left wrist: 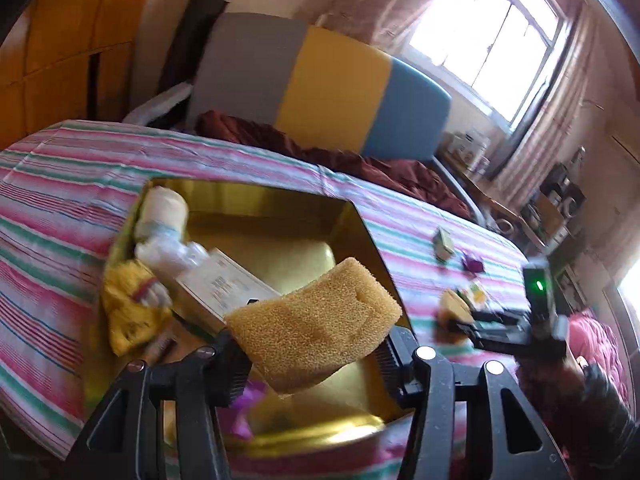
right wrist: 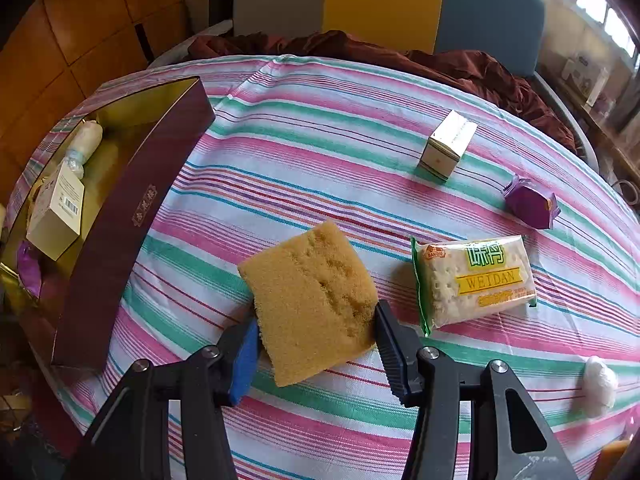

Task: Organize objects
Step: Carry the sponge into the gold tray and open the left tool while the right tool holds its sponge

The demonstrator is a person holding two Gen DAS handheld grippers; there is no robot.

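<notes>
Jaws of the left gripper [left wrist: 316,354] pinch one yellow sponge [left wrist: 316,324] by its near end; it hangs over the open gold-lined box [left wrist: 260,200], long axis running left-right across the jaws — box floor lies directly below and just beyond the tips. Inside, counted in this view: one white roll [left wrist: 164,210], one white carton [left wrist: 224,284], one yellow packet [left wrist: 128,312], something purple near the box's near edge, blurred. Far right, the right gripper [left wrist: 480,320] sits low on the striped bed cover [left wrist: 60,184].

Right wrist view: jaws of that gripper pinch a second sponge [right wrist: 312,304] lying flat on the cover, gripped across its near corner. Box [right wrist: 132,208] is well to the left — left hand is clearly nearer to it. Loose on the cover: one cracker pack [right wrist: 476,280] just right of the sponge, one small carton [right wrist: 448,146] far, one purple packet [right wrist: 532,202] far right, one white wrapped lump [right wrist: 599,386] near right.
</notes>
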